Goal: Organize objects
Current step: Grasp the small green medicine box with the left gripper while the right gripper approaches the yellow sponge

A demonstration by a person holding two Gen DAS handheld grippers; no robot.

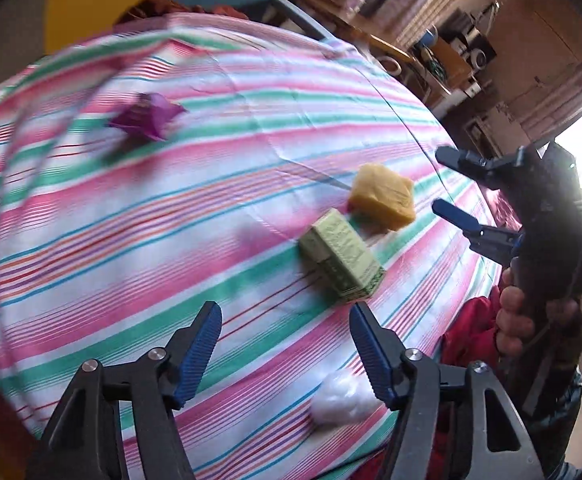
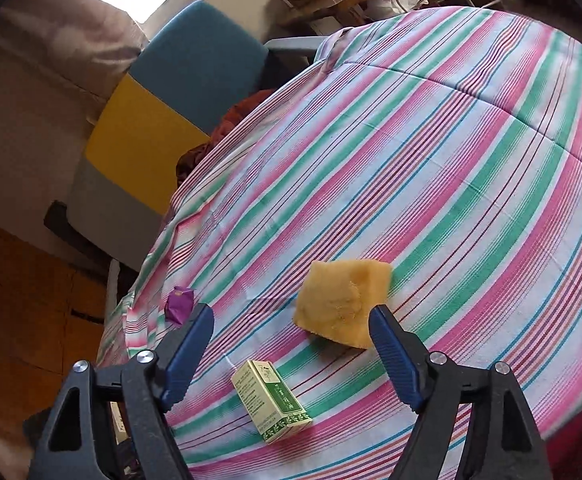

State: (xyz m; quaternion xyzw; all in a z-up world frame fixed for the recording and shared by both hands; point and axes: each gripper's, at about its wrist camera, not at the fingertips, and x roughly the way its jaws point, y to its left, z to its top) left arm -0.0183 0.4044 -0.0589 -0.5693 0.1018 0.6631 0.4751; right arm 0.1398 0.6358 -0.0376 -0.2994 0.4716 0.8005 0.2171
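On the striped cloth lie a green box [image 1: 341, 258], a yellow sponge [image 1: 383, 196], a purple wrapped piece [image 1: 145, 118] and a white cotton ball [image 1: 341, 398]. My left gripper [image 1: 285, 318] is open and empty above the cloth, just short of the green box, with the cotton ball beside its right finger. My right gripper [image 1: 437, 180] is open at the right, near the sponge. In the right wrist view the right gripper [image 2: 291, 322] is open and empty above the cloth, with the sponge [image 2: 343, 304] just beyond it, the green box [image 2: 271, 400] between its fingers and the purple piece [image 2: 179, 304] at left.
The striped cloth [image 1: 219, 184] covers a table whose edge drops off at the right. A blue and yellow chair [image 2: 163, 92] stands beyond the far edge. Shelves with boxes and clutter [image 1: 443, 52] stand behind. Red fabric [image 1: 473, 334] lies at the table's near right.
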